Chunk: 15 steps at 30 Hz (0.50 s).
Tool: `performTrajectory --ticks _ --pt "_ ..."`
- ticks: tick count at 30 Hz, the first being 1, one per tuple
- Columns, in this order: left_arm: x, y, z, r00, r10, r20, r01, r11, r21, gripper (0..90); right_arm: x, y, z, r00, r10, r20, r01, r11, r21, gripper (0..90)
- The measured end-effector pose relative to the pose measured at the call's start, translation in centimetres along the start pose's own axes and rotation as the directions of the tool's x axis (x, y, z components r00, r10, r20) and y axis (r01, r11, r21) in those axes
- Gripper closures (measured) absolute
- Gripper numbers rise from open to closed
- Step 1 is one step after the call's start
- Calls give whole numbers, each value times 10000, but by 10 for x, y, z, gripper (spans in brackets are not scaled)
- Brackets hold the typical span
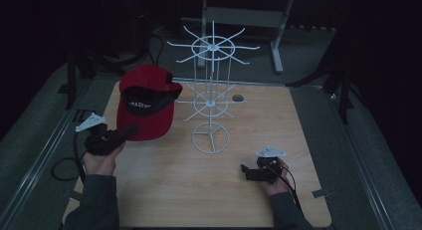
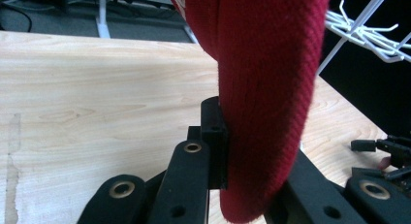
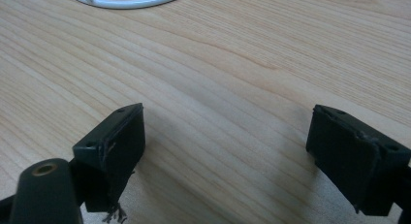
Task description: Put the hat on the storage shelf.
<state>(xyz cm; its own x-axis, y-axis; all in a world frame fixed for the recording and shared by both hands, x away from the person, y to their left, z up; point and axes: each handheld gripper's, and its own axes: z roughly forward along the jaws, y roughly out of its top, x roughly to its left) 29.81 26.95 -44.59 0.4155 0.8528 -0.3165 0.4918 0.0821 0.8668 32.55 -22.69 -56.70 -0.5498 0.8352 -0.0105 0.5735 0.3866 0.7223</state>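
Standing at the far middle of the wooden table [image 1: 164, 190], the white wire display rack [image 1: 213, 90] has every hook bare, so the hanging is all ahead of you — the red baseball cap [image 1: 147, 103] is lifted off the table to the rack's left, its brim clamped between the jaws of your left gripper [image 1: 127, 134]. Your right gripper [image 1: 246, 170] rests low near the table's right front, jaws spread wide over bare wood and holding nothing — the room beyond is dark, with a desk frame [image 1: 278, 36] behind.
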Motion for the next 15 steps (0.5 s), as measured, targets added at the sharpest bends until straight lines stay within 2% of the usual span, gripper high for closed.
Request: performTrajectory --ticks 15 --pt "-3 14 -5 10000 83 -15 -83 9992 -389 857 0 0 0 10000 11 -1 -11 10000 2 137"
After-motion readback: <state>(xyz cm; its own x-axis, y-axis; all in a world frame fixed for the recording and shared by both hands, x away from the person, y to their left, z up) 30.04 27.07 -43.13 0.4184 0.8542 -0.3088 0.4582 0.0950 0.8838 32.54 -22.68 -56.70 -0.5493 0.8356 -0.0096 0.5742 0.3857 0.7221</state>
